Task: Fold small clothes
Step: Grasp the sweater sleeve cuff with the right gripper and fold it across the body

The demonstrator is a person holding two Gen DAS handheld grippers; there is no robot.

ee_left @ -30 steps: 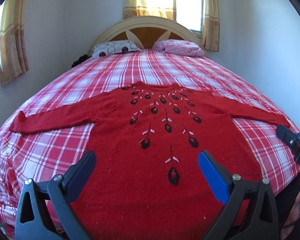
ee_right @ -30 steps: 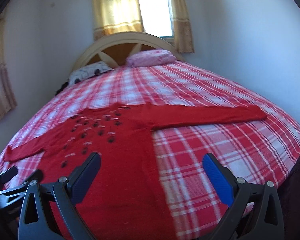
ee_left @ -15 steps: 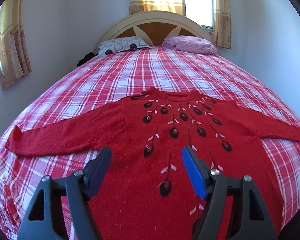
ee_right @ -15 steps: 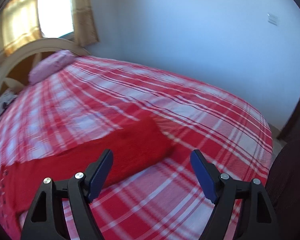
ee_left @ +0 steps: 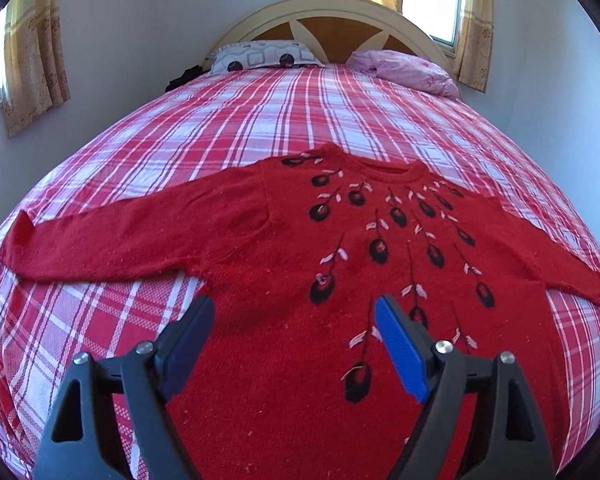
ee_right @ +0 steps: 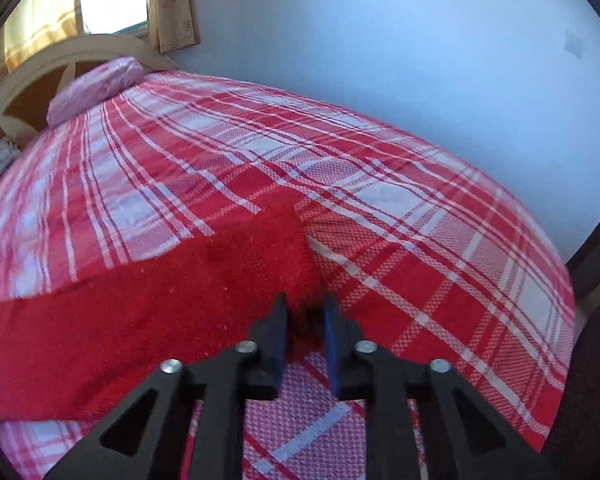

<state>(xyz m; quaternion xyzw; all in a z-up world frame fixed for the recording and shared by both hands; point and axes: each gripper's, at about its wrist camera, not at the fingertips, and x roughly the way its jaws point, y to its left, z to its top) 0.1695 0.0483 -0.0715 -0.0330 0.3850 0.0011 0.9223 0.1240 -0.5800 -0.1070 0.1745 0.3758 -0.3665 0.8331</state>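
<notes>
Sweater [ee_left: 300, 280] spread flat, centre frame, on bed [ee_left: 260, 120]. Right gripper [ee_right: 303, 312] just closed, pinching cuff [ee_right: 292, 248] at lower centre, presumably for folding sleeve inward. Left gripper [ee_left: 294, 312] spread, jaws just widened, nothing between, above sweater body.

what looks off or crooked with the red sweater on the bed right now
Nothing stands out. The red knit sweater with dark embroidered drops lies flat, front up, sleeves spread on the red plaid bedspread. The right gripper has just closed on a sleeve cuff; the left gripper hovers open.
</notes>
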